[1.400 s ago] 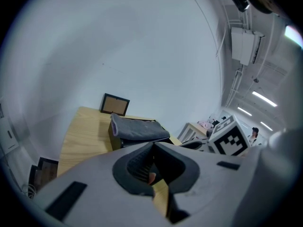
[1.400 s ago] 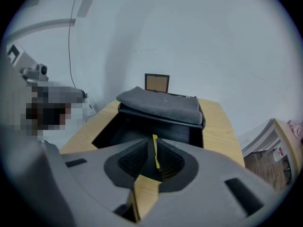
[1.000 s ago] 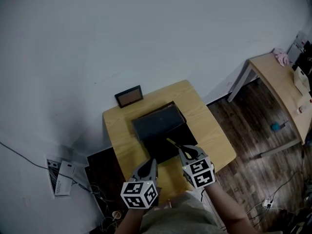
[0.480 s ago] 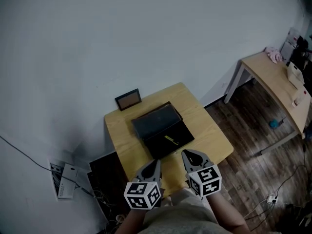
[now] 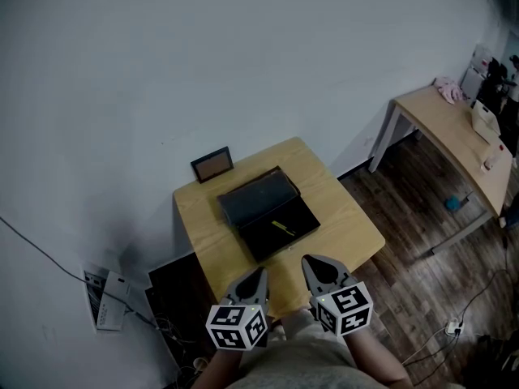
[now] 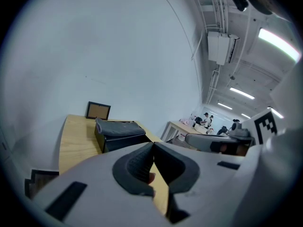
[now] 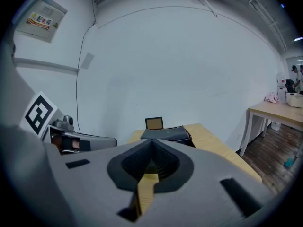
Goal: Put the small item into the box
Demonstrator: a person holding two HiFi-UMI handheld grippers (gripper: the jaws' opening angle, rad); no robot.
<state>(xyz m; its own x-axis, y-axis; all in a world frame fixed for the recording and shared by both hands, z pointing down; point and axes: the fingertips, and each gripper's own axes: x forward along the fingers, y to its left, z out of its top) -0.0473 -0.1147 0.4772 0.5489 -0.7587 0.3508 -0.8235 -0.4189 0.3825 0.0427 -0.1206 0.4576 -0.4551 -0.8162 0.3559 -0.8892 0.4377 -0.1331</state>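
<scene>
1. Head view: the wooden tabletop (image 5: 349, 217) sits against the wall (image 5: 243, 55), and the black box (image 5: 268, 213) is at its middle with the lid up.
2. The lid leans back on the wall side. The open tray faces the person.
3. The small item (image 5: 281, 227), slim and yellowish, lies inside the open tray, a bit right of centre. Nothing is touching it.
4. The left gripper (image 5: 258, 274) hangs at the near edge of the tabletop, short of the box, with its marker cube (image 5: 235, 327) low in the pic.
5. Left gripper view: the fingers (image 6: 137, 167) are pressed together at the tips w/ nothing held between them. The box (image 6: 118, 134) is ahead and to the left, and a small picture frame (image 6: 98, 110) stands behind it.
6. The right gripper (image 5: 313, 261) is just beside the left one, also at the near edge and clear of the box. Its cube (image 5: 345, 308) is nearer the person.
7. Right gripper view: the fingers (image 7: 165, 162) meet at the tips and grip nothing. Bare tabletop shows through the slit below them.
8. Same view: the box (image 7: 166, 134) is straight ahead, the frame (image 7: 154, 123) is beyond it by the wall, and the left gripper (image 7: 80, 141) is off to the side.
9. A second table (image 5: 454, 136) stands well apart on the right, over dark wood floor (image 5: 405, 241).
</scene>
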